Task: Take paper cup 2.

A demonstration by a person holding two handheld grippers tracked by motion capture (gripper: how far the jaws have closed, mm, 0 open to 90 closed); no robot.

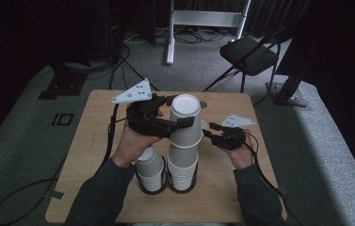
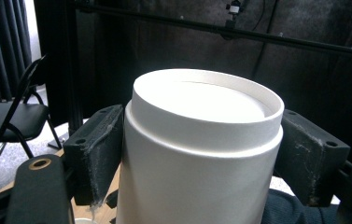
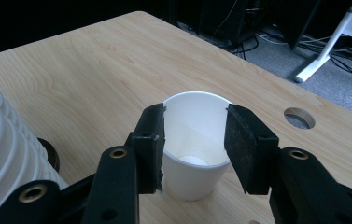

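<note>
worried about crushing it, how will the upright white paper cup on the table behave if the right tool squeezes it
The upright white paper cup looks thin-walled and empty, so it probably dents easily and weighs little. Standing alone on the wooden table, it may tip if nudged.

My left gripper [image 2: 201,154] clamps an upside-down white paper cup [image 2: 201,154] at frame centre; a black folding chair [image 2: 5,119] stands at left.

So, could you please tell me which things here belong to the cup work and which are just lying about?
In the job:
- upside-down cup clamped in the left tool
- tall cup stack
- short cup stack
- upright cup between the right tool's pads

Lying about:
- folding chair
- floor cables
</note>
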